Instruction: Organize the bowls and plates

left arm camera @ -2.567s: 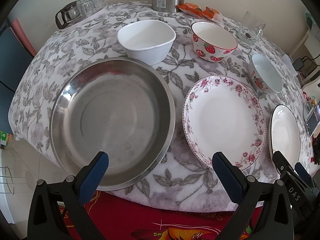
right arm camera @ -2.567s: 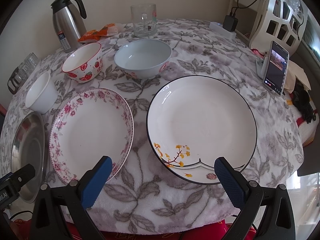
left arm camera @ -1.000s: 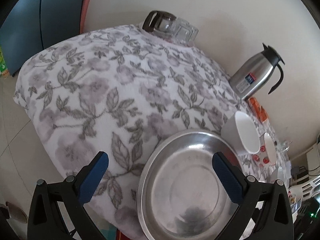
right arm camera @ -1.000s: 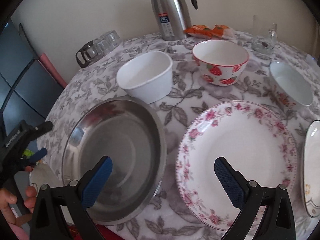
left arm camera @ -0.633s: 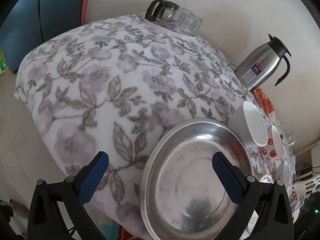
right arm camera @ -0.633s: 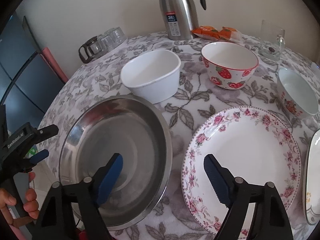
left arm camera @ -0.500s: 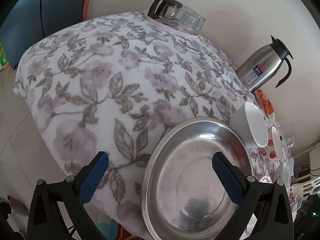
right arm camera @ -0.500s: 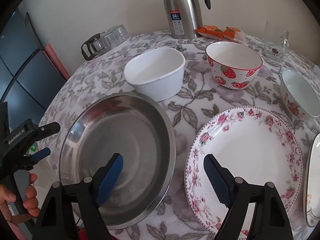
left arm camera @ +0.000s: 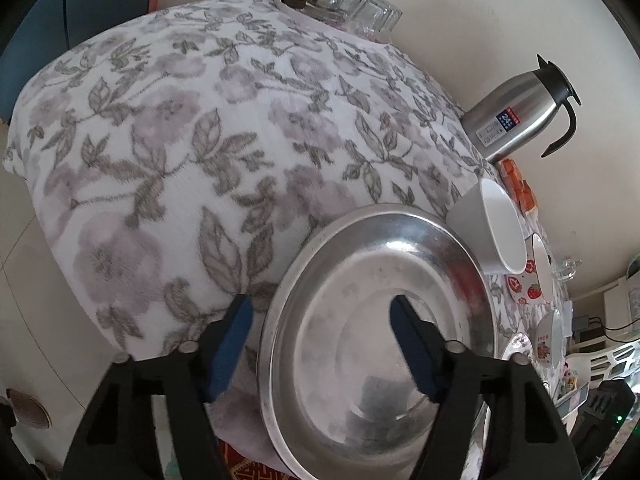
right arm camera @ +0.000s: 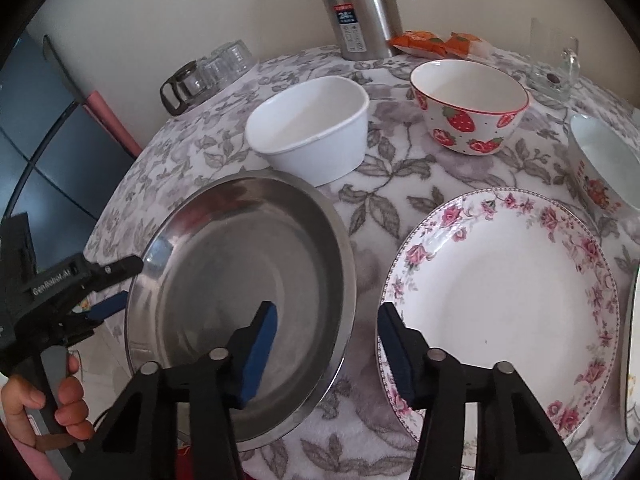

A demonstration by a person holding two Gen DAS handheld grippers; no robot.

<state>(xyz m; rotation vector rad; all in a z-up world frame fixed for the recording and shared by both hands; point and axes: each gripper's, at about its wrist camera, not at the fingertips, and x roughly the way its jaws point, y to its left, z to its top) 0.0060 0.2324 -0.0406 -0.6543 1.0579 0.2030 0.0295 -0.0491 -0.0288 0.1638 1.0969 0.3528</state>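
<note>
Left wrist view: the left hand-held gripper [left arm camera: 320, 336], wide a second ago, is closing astride the left rim of the round stainless-steel pan [left arm camera: 372, 320] on the floral-clothed table [left arm camera: 200, 140]; the right hand-held gripper [right arm camera: 326, 332] narrows over its right rim, neither pinching yet, so a two-handed lift seems imminent.

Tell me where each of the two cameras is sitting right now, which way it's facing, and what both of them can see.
Left wrist: rides the left gripper at the table's left edge, angled down across the steel basin; only its own closing fingers show, straddling the basin's rim, pads not yet on it.
Right wrist: rides the right gripper at the near edge, facing the thermos; its closing fingers straddle the basin's right rim, beside the floral plate, and the person's hand holds the left gripper.
Shared: basin, white bowl, strawberry bowl, thermos.
</note>
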